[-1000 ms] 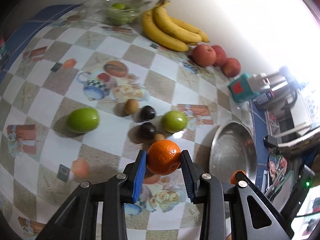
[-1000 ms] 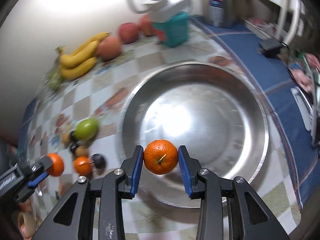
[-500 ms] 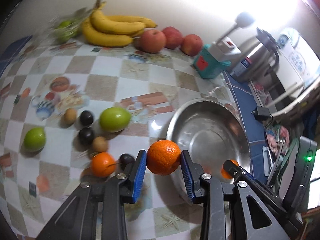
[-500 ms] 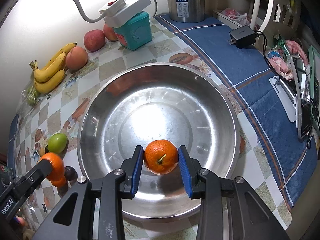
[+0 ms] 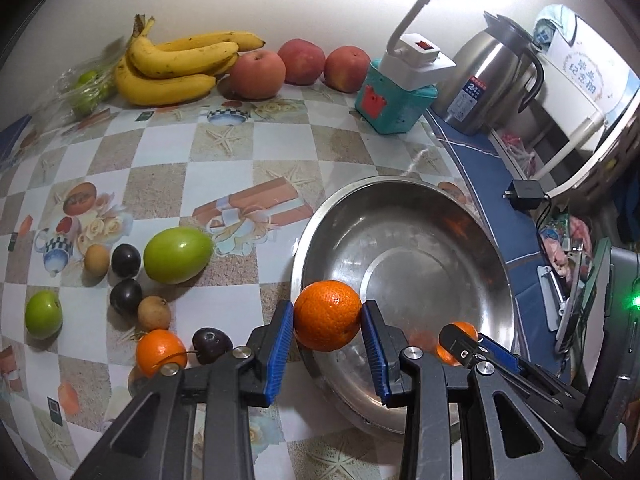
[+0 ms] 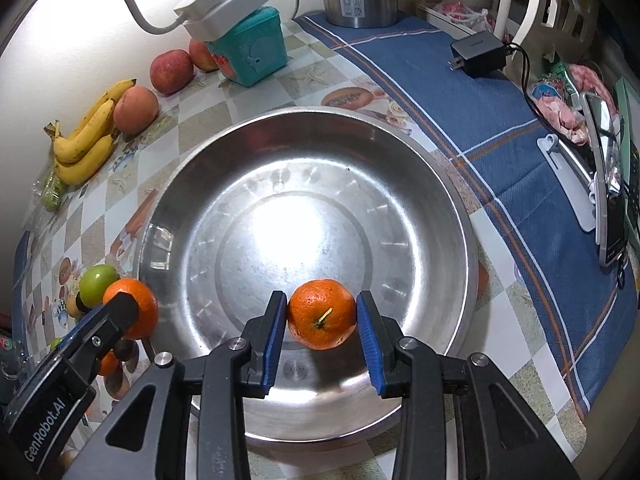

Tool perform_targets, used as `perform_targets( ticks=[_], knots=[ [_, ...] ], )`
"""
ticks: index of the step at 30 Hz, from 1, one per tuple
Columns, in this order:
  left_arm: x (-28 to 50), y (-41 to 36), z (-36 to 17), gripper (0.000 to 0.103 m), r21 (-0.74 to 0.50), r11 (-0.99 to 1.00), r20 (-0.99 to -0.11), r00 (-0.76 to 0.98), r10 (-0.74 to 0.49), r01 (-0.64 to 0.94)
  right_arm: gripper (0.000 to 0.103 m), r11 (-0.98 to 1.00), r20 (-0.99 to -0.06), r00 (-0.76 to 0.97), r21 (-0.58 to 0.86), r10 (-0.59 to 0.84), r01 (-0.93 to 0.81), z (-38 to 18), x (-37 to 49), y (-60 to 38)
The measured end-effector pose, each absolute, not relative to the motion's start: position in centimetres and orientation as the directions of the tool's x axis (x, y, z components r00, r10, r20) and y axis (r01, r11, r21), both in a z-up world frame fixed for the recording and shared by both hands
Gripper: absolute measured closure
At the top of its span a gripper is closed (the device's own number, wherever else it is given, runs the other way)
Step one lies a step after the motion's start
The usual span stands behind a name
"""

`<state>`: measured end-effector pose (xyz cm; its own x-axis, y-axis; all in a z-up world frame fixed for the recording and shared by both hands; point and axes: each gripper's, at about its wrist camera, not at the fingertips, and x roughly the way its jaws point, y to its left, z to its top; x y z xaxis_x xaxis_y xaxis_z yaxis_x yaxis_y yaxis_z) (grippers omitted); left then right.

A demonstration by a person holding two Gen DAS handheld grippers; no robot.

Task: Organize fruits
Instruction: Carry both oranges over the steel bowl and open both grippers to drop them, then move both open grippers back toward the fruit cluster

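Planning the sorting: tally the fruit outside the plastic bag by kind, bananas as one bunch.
Oranges: 3, one in the left tool, one in the right tool, one loose
Red apples: 3
Green fruits: 2
Dark plums: 3
Small brown fruits: 2
Banana bunch: 1
Total: 14

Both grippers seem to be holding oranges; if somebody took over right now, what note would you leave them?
Left gripper: shut on an orange, at the bowl's near rim.
Right gripper: shut on a second orange, low over the bowl's floor.
Done: nothing lies loose in the bowl yet.
Left: release both oranges into the bowl. On the table remain one orange, two green fruits, dark plums, small brown fruits, bananas and apples by the wall.
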<state>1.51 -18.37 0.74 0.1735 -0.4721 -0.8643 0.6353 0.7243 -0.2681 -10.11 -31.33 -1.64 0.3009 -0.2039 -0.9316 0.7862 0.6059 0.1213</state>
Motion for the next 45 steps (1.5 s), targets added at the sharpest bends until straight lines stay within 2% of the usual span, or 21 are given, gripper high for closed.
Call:
perform_targets(
  ticks=[32,37,38,40,43,45],
  knots=[
    [0.6,-18.9,1.7,0.063,-0.204,0.715,-0.867,0.215,-0.449,0.669,0.063,0.592,-0.936,0.292,0.124,-0.197,0.796,-1.8,-10.4,-31.4],
    [1.1,-18.2,2.2,0.046,-0.164,0.745,-0.881,0.243,-0.405,0.647,0.053,0.587,-0.931,0.302,0.13,-0.204,0.799,-1.3,-10.7,-31.4],
    [1.2,-18.0,2.2,0.045,-0.153,0.753,-0.886,0.249,-0.391,0.64,0.049,0.587,-0.93,0.303,0.129,-0.208,0.799,-1.2,-10.7,-31.4],
    [1.7,-17.4,2.1,0.035,-0.12,0.782,-0.902,0.263,-0.344,0.612,0.038,0.589,-0.928,0.305,0.128,-0.212,0.798,-1.0,-10.8,-31.5],
    [2.4,-16.4,1.8,0.021,-0.066,0.829,-0.921,0.286,-0.265,0.556,0.033,0.6,-0.926,0.311,0.127,-0.214,0.79,-0.8,-10.7,-31.3],
    [3.1,-15.4,1.3,0.016,-0.011,0.863,-0.935,0.302,-0.188,0.505,0.033,0.608,-0.926,0.312,0.123,-0.214,0.784,-0.9,-10.6,-31.2]
  ],
)
